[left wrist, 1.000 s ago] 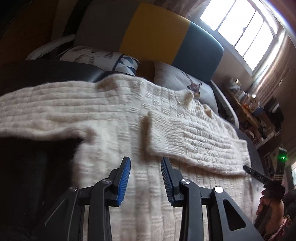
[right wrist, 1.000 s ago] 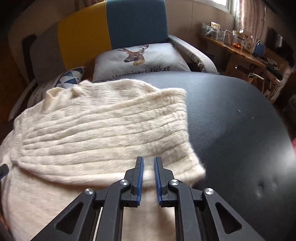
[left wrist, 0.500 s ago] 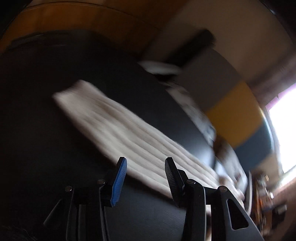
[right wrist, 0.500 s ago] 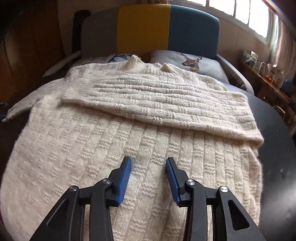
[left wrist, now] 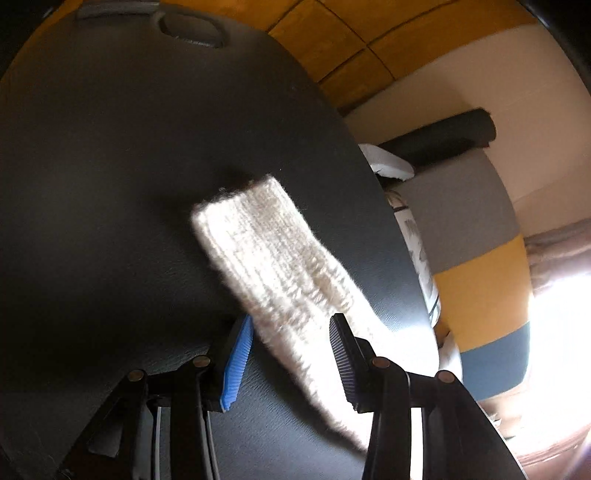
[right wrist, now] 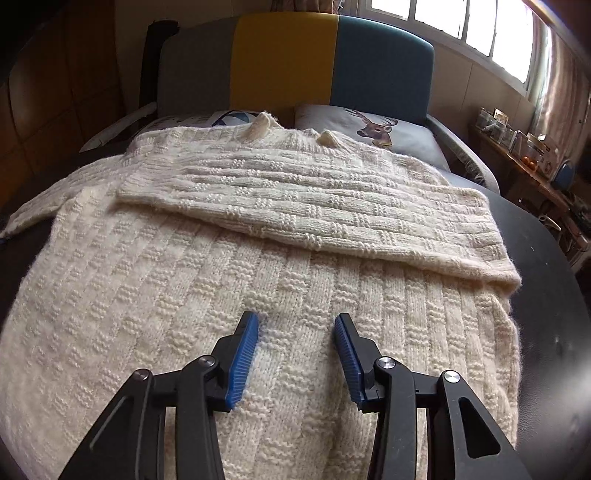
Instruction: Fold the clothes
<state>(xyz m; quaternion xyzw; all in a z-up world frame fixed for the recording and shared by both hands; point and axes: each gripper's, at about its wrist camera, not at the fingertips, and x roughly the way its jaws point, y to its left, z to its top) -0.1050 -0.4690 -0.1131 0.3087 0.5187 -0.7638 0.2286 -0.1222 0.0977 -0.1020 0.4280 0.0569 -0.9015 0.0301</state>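
A round black leather-textured table [right wrist: 546, 280] stands before a grey, yellow and blue panelled sofa [right wrist: 295, 59] under bright windows [right wrist: 476, 22] at 1 o'clock. One cream basket-weave knitted sweater [right wrist: 221, 295] lies spread on the table, one sleeve folded across its chest; the other sleeve [left wrist: 273, 262] stretches out flat. Two cushions sit behind. The left gripper [left wrist: 291, 354], jaws spread, has swung to straddle that sleeve. The right gripper [right wrist: 295, 354] stays spread over the sweater body.
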